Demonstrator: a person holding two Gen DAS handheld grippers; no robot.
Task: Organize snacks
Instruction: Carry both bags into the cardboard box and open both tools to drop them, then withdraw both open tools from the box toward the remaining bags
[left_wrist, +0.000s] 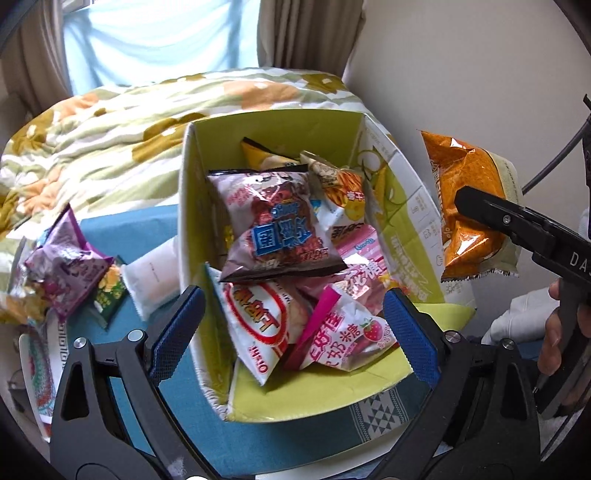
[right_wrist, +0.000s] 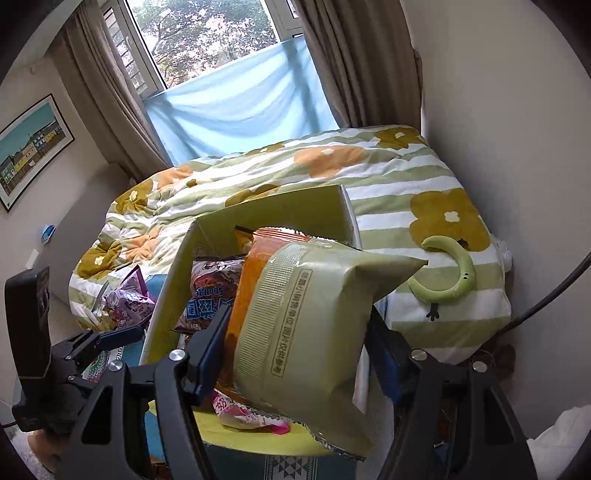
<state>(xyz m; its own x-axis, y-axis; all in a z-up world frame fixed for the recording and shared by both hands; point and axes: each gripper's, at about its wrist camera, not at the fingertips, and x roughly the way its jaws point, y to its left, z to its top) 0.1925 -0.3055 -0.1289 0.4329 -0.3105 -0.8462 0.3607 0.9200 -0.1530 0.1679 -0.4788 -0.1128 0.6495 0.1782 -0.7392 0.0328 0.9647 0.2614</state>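
Note:
A green cardboard box (left_wrist: 280, 133) holds several snack packets, with a dark red packet (left_wrist: 277, 221) on top. My left gripper (left_wrist: 291, 332) is open and empty, low over the box's near end. My right gripper (right_wrist: 295, 350) is shut on an orange and pale green snack bag (right_wrist: 306, 325) and holds it in the air just right of the box. The same bag (left_wrist: 469, 206) and the right gripper's finger (left_wrist: 517, 221) show in the left wrist view. The box (right_wrist: 295, 203) also shows in the right wrist view.
Loose snacks lie left of the box on the blue cloth (left_wrist: 147, 229): a purple packet (left_wrist: 70, 266), a small green packet (left_wrist: 109, 291), a white pouch (left_wrist: 155, 273). A flowered duvet (right_wrist: 369, 173) covers the bed behind. A green curved object (right_wrist: 458, 273) lies on it. The wall stands at the right.

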